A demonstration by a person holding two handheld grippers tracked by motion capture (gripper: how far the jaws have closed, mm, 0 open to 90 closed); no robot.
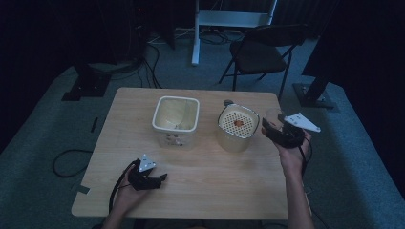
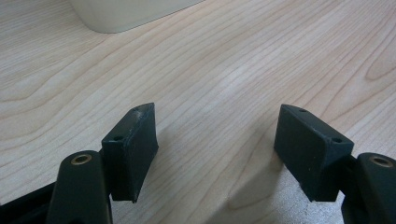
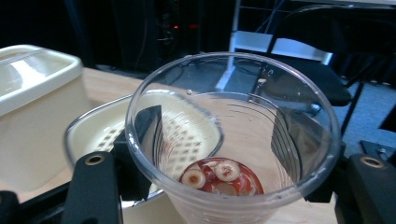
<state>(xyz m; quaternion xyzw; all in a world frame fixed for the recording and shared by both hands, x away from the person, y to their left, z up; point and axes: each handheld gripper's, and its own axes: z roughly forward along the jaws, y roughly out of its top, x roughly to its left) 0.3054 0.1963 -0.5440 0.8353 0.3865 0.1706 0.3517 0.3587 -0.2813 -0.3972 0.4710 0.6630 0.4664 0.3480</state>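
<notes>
Clear plastic cup [image 3: 233,140], held between the two black jaws of the right gripper [image 1: 282,132], which press on its sides; seen also in the high view as a pale transparent shape [image 1: 274,117] at the right edge of the table, just beside the strainer container. Contents of the cup: a few red and pale ring-shaped pieces [image 3: 219,177] lying at its bottom; what they are cannot be told. Cup stands tilted a little toward the camera, mouth up. Cream round container with perforated strainer insert [image 1: 237,126], right of centre on the table, a small orange-red item [image 1: 238,123] resting on the grid; in the right gripper view its rim and grid [image 3: 105,133] show behind and through the cup wall. Cream square container [image 1: 175,119], open-topped, left of the strainer container and apart from it, with a printed mark on its near side; its corner [image 3: 32,93] appears at the left of the right gripper view. Left gripper [image 1: 152,180], low over the near left part of the table, jaws standing apart with nothing between them but bare wood; the base of a cream container [image 2: 126,14] lies ahead of it, well clear. Light wood-grain table [image 1: 210,181]. Black folding chair [image 1: 262,52] on grey carpet beyond the far edge.
</notes>
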